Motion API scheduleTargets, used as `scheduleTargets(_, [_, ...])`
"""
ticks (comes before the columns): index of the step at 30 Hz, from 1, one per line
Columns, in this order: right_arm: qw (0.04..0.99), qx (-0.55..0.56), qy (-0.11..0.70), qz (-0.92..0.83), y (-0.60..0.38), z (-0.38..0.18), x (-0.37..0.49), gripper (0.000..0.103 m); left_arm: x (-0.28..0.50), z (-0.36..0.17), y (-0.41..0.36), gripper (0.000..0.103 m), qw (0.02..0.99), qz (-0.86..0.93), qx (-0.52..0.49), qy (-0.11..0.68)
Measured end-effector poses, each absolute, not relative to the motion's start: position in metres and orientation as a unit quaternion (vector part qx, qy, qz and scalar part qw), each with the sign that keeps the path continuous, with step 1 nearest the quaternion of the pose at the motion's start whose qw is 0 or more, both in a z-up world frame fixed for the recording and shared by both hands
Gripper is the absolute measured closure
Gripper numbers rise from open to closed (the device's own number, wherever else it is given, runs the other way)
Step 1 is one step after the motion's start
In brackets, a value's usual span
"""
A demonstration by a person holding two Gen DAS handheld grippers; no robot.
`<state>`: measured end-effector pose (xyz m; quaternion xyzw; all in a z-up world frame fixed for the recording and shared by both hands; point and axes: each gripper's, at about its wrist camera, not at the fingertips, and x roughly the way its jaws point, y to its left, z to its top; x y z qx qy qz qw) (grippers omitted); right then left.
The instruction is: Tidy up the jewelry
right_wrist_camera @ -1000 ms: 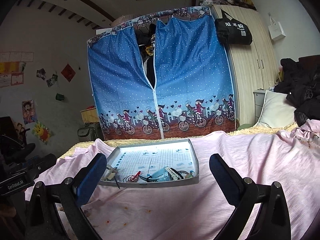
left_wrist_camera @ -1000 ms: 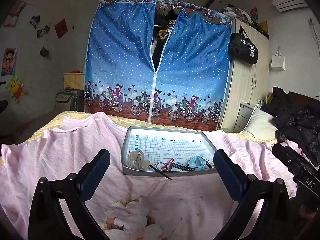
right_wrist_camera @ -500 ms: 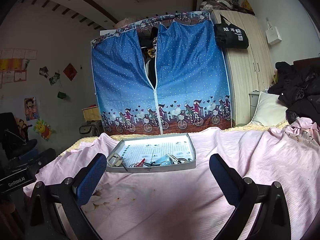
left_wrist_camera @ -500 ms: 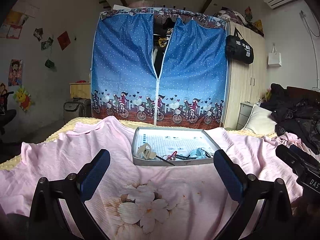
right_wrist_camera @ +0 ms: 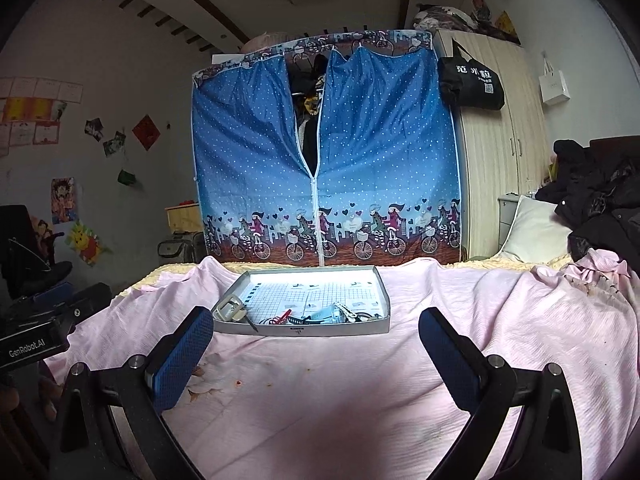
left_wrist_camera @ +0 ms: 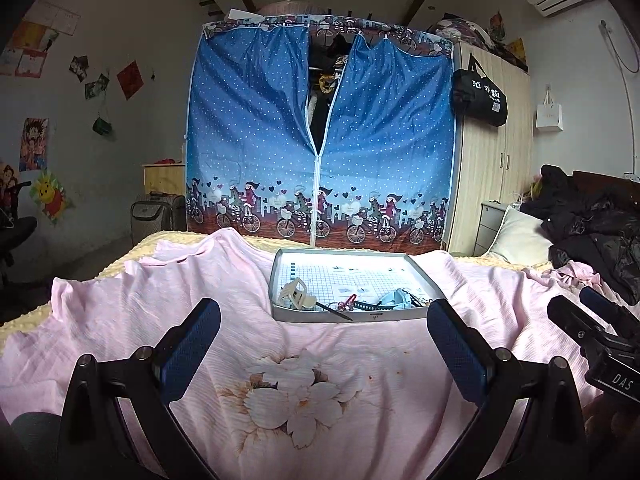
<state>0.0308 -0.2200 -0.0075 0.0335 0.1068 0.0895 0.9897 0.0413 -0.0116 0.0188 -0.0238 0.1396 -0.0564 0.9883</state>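
Note:
A grey tray (left_wrist_camera: 352, 316) (right_wrist_camera: 304, 327) with a white grid liner rests on a bed covered by a pink sheet. Along its near edge lie a beige hair claw (left_wrist_camera: 297, 295) (right_wrist_camera: 230, 307), a thin dark stick (left_wrist_camera: 335, 312), a small red piece (left_wrist_camera: 347, 301) (right_wrist_camera: 283, 315) and a light blue item (left_wrist_camera: 396, 298) (right_wrist_camera: 326, 314). My left gripper (left_wrist_camera: 322, 344) is open and empty, well short of the tray. My right gripper (right_wrist_camera: 316, 344) is open and empty too, just before the tray's front wall.
A blue zip wardrobe (left_wrist_camera: 320, 140) stands behind the bed, a wooden wardrobe (left_wrist_camera: 492, 160) to its right. Dark clothes (left_wrist_camera: 592, 232) and a pillow (left_wrist_camera: 520, 240) are piled on the bed's right side. The other gripper's body (left_wrist_camera: 600, 340) shows at right.
Both grippers have drawn back from the tray and risen slightly; the tray looks smaller and farther. Both stay open. Nothing in the tray has moved.

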Motion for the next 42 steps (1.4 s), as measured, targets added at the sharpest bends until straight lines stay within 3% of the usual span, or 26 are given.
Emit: scheduleTargets(42, [0.989,0.034,0.118,0.082,-0.2205,-0.0139,0.0318,0.000,0.0419,0.0136,-0.0089,0.002,0.987,-0.049,-0.011,0.155])
